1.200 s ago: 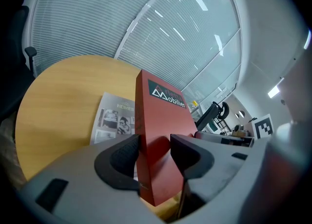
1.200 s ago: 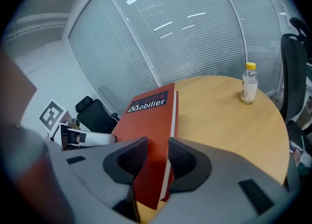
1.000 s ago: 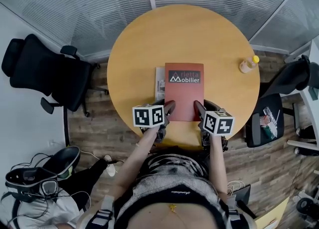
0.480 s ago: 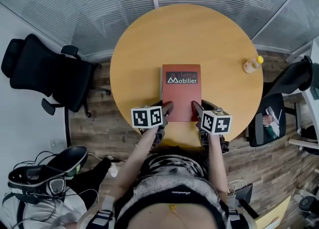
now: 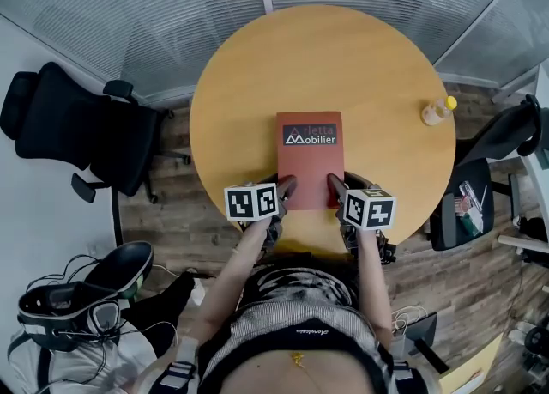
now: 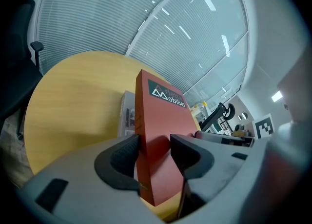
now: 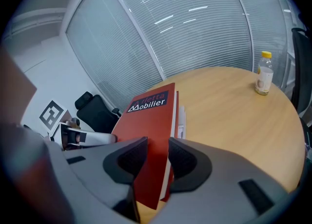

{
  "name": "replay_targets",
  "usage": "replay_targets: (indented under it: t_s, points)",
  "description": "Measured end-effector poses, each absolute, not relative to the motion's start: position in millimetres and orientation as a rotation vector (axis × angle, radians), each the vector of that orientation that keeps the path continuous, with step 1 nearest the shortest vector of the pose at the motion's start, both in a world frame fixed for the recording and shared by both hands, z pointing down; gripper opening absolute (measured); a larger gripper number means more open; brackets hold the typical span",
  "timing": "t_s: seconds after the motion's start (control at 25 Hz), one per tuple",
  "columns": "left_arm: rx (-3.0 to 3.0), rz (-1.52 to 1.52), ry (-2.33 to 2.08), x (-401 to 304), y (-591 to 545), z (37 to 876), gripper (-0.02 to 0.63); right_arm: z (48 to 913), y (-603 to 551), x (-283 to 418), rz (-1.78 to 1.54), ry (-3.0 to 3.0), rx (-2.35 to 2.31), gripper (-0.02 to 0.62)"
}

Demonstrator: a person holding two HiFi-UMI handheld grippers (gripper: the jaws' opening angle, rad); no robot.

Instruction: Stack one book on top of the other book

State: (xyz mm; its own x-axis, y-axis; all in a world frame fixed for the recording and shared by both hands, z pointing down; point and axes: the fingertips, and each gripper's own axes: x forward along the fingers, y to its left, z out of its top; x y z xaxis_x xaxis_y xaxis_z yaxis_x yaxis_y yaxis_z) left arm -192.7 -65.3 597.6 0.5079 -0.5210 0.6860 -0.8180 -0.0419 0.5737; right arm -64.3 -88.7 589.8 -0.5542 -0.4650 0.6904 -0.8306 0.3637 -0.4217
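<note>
At the near-centre of the round table (image 5: pixel 257 75), the red book (image 5: pixel 310 159) sits over the grey book (image 6: pixel 127 116). From the head view it covers that book almost entirely. In the left gripper view a strip of the grey book shows along the red book's left side.

Left gripper (image 5: pixel 288 186): jaws closed onto the red book's near left corner, one pad above the cover and one below. Right gripper (image 5: pixel 332 184): likewise clamped on the near right corner, with the page edge showing between its pads.

Whether the red book's full weight already rests on the grey book cannot be confirmed.

Handling assessment: the red book appears to be a rigid, moderately thick volume with a smooth matt cover. It is judged fairly heavy for a corner grip, and liable to droop at its far edge or slide on the pads if tilted. The two near corners are a sound hold, and keeping both level is advisable. The grey book looks thinner and may shift under a sliding load.

A bottle (image 5: pixel 438 111) stands well apart at the far right.
</note>
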Motion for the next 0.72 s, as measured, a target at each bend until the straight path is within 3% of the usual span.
replay_targets:
  t_s: [0.72]
  points:
    - [1.662, 0.407, -1.122, -196, -66, 637, 0.202, 632, -90, -68, 1.115, -2.117, 1.089, 0.141]
